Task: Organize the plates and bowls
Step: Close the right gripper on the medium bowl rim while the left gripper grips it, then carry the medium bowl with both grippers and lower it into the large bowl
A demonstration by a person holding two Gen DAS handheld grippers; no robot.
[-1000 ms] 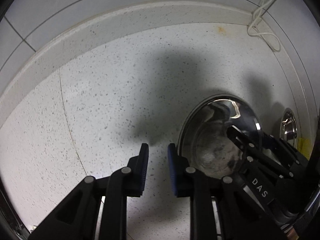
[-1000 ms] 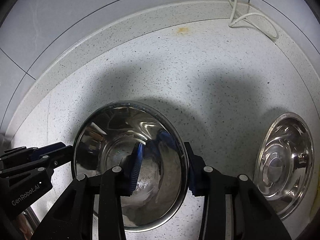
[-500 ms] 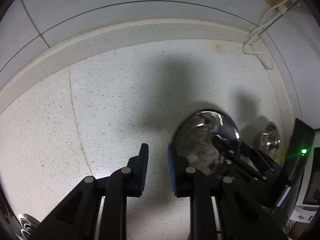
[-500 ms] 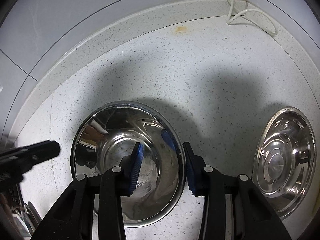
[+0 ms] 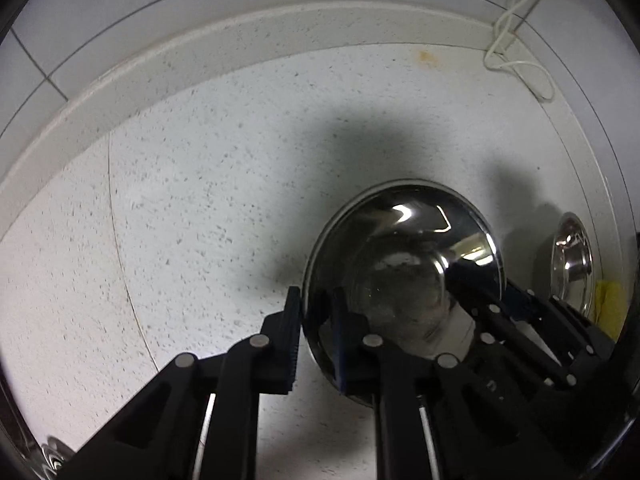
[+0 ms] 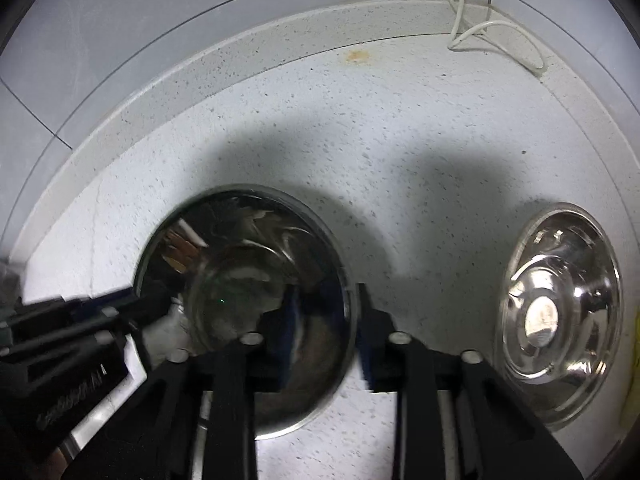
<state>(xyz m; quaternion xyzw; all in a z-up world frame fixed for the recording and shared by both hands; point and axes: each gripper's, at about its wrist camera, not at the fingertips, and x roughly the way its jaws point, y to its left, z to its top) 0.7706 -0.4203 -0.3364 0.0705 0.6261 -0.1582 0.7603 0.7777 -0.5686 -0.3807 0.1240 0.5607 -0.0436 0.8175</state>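
Observation:
A large steel bowl (image 5: 404, 264) stands on the speckled white counter; it also shows in the right wrist view (image 6: 248, 280). My left gripper (image 5: 316, 340) straddles the bowl's left rim, one finger outside and one inside, with a gap still between them. My right gripper (image 6: 326, 344) straddles the bowl's right rim the same way, jaws apart. A smaller steel bowl (image 6: 560, 348) lies upside down to the right, also seen at the far right of the left wrist view (image 5: 572, 260).
A raised backsplash ledge (image 6: 280, 36) and tiled wall bound the counter at the back. A white cable (image 6: 492, 32) loops at the back right corner. Something yellow (image 5: 608, 308) lies by the small bowl. Stacked dishes (image 5: 52, 456) peek in at bottom left.
My left gripper has moved right onto the large bowl's left rim. My right gripper has stayed over the right rim, with the bowl a little closer and blurred.

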